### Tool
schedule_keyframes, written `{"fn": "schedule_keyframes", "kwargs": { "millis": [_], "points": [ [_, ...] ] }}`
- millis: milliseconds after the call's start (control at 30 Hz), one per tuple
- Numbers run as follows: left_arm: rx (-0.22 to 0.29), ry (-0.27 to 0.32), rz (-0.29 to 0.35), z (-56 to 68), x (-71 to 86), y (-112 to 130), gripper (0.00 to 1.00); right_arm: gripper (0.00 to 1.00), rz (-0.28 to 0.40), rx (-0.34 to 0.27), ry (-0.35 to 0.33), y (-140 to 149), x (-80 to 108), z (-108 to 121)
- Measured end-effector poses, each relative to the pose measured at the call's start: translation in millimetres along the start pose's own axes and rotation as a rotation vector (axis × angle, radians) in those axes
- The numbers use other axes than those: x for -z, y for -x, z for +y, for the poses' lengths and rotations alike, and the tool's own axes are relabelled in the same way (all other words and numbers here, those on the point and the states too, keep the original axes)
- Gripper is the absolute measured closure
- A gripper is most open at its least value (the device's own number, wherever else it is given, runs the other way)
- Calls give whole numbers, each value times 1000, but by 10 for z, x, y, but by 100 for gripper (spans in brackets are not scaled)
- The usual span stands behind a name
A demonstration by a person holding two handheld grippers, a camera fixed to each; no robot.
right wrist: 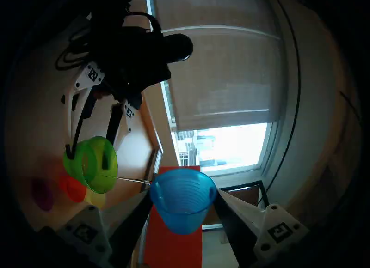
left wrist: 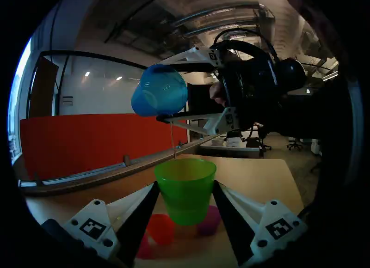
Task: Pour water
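A pale wooden tabletop [left wrist: 263, 180] is spreading out below in the left gripper view, smooth and matte. It is ending at a low rail, with a bright red partition [left wrist: 92, 143] standing behind it and a glass wall above that. Exposed pipes [left wrist: 217, 18] are running across a bare ceiling, and office chairs [left wrist: 294, 143] are sitting far back on the right. In the right gripper view a window [right wrist: 222, 148] is glowing with daylight beneath a part-lowered blind [right wrist: 222, 78].

The left gripper [left wrist: 185, 187] is clenching a green cup [left wrist: 185, 203] of translucent plastic, tapered and smooth-walled. It is holding the cup upright over the table with both fingers pressing on its sides. The right gripper [right wrist: 183, 194] is gripping a blue cup [right wrist: 182, 212], also translucent plastic but faintly ribbed around its wall, squeezed between both fingers.

In the left gripper view the blue cup is hanging above and a little left of the green one, tipped well over. A thin stream of water [left wrist: 173, 138] is falling from its rim into the green cup's mouth.

Small coloured cups are sitting close together on the table under the green cup: a red cup [left wrist: 161, 227], a purple cup [left wrist: 209, 219] and a pink cup [left wrist: 144, 247] partly hidden by a finger. In the right gripper view a yellow cup [right wrist: 96, 199] is peeking out beside them.
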State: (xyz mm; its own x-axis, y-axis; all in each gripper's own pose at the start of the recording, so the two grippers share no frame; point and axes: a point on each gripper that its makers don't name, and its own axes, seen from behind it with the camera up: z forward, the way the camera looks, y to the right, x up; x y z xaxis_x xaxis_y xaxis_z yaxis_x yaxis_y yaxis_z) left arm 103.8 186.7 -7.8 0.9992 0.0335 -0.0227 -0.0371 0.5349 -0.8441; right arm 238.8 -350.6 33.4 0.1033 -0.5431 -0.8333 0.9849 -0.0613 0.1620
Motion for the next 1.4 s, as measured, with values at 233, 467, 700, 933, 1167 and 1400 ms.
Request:
{"fn": "schedule_keyframes", "kwargs": {
  "millis": [233, 467, 700, 933, 1167, 1400],
  "points": [
    [-1, -1, 1, 4, -9, 13, 17, 9, 1, 9, -1, -6, -4, -8],
    [-3, -3, 2, -2, -10, 6, 17, 9, 3, 12, -1, -22, -2, -11],
    [0, -3, 8, -16, -11, -8, 17, 9, 5, 16, -1, -45, -7, -17],
    [3, -10, 12, -51, -10, -20, 17, 9, 7, 17, -1, -52, -13, -14],
    [2, -13, 13, -53, -5, -21, 18, 9, 9, 20, 2, -58, -18, -8],
    [0, -3, 15, -20, -5, -39, 18, 9, 8, 26, 4, -71, -7, -10]
  ]
}}
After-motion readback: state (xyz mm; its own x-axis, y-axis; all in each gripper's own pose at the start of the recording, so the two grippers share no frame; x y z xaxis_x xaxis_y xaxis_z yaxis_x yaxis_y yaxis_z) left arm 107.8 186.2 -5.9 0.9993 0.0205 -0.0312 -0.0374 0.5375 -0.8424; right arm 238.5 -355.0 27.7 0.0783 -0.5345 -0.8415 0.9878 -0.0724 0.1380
